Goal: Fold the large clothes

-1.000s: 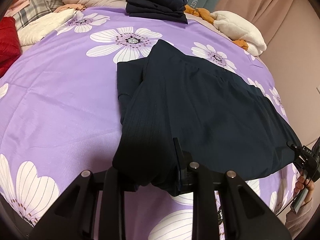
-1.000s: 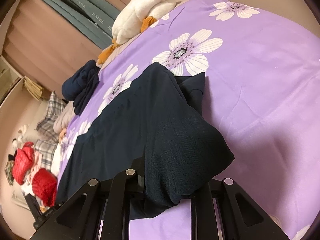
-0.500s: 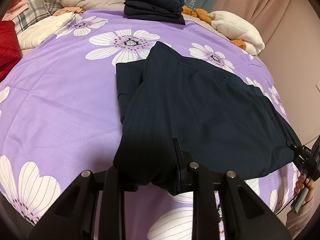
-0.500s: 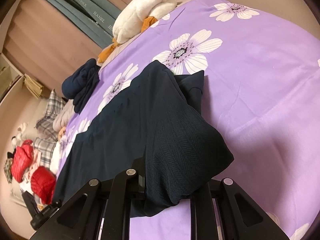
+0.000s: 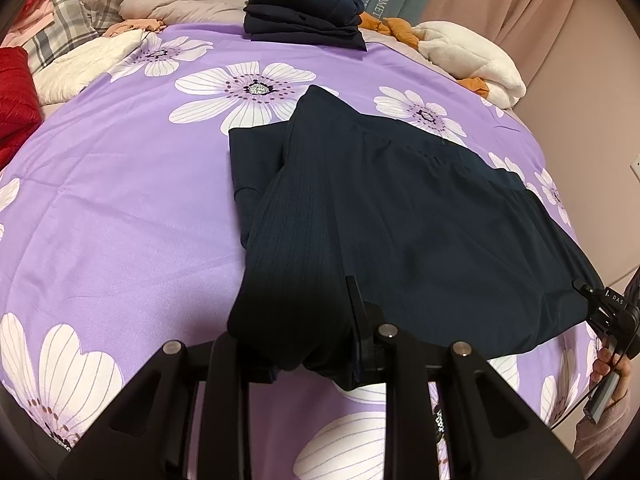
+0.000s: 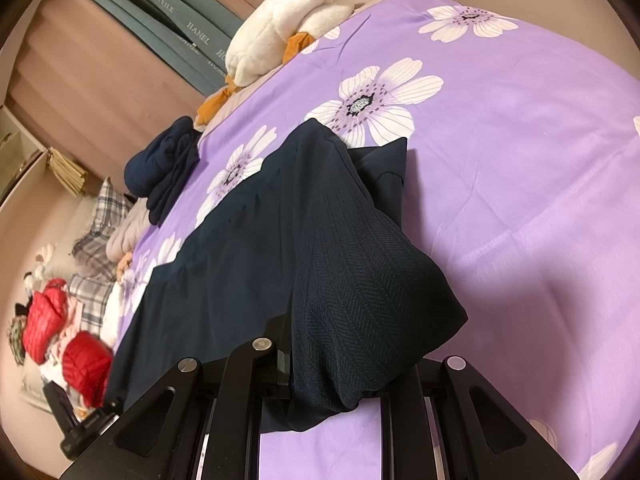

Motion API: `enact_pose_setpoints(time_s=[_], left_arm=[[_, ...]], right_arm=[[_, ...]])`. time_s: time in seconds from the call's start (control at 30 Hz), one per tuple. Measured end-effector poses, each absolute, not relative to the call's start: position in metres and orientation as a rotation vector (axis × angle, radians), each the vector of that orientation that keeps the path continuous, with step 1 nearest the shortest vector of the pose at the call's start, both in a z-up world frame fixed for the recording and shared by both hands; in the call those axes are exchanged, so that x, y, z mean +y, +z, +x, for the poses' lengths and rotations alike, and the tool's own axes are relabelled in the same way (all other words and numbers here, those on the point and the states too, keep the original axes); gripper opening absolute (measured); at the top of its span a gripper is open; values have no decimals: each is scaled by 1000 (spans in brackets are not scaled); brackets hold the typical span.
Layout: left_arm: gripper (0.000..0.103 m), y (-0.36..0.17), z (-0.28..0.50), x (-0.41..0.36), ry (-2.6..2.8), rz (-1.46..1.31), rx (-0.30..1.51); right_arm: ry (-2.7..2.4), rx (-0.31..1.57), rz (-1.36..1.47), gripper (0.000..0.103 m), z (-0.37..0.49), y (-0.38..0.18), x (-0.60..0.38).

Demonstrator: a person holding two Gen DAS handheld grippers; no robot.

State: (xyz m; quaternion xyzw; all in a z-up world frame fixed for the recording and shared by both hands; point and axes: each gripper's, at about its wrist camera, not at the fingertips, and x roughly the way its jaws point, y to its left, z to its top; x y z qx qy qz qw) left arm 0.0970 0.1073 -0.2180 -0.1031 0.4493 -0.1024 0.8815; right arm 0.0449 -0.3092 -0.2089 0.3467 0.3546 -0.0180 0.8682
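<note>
Mid-fold: my left tool [image 5: 304, 360] & right tool [image 6: 332, 376] both clamp the navy garment [image 5: 400, 216] near edge over bed [image 5: 120, 208], next prob. carry it fwd.

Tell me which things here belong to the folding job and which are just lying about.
In the job:
- dark navy garment, spread on the purple floral bedspread
- left gripper, shut on its near edge
- right gripper, shut on another near-edge part

Lying about:
- folded navy stack
- white plush toy
- red quilted item
- plaid clothes
</note>
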Motion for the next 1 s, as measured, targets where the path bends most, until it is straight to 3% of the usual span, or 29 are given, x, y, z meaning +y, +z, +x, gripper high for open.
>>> enact_pose_setpoints(time_s=[1.0], left_arm=[[24, -211, 92, 100, -219, -195, 929]], right_arm=[[-37, 743, 730, 18, 41, -209, -309]])
